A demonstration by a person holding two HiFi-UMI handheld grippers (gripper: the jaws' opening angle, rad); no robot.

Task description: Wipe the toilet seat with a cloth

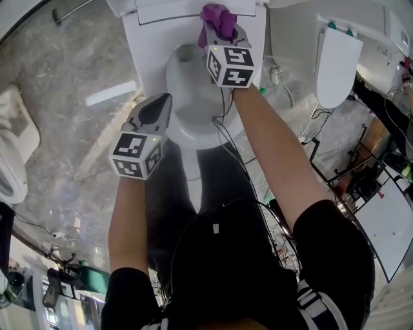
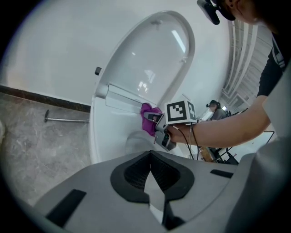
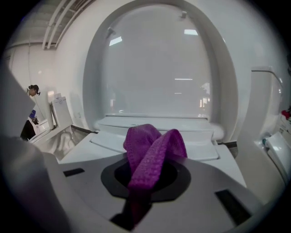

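Note:
A white toilet stands ahead with its lid [image 2: 150,59] raised and its seat rim [image 1: 193,132] below me. My right gripper [image 1: 219,32] is shut on a purple cloth [image 1: 218,18] and holds it at the back of the seat, close to the hinge. In the right gripper view the cloth [image 3: 152,154] bunches up out of the jaws in front of the lid [image 3: 159,68]. My left gripper [image 1: 163,98] is shut and empty, hovering by the seat's front left edge. From the left gripper view [image 2: 150,182] I see the right gripper [image 2: 152,117] and cloth [image 2: 148,119].
Another toilet [image 1: 13,155] sits at the far left and a loose white seat [image 1: 337,64] at the right. Cables [image 1: 226,148] trail from the right gripper. A metal bar [image 2: 66,119] lies on the grey floor by the wall. A person [image 3: 31,113] stands in the background.

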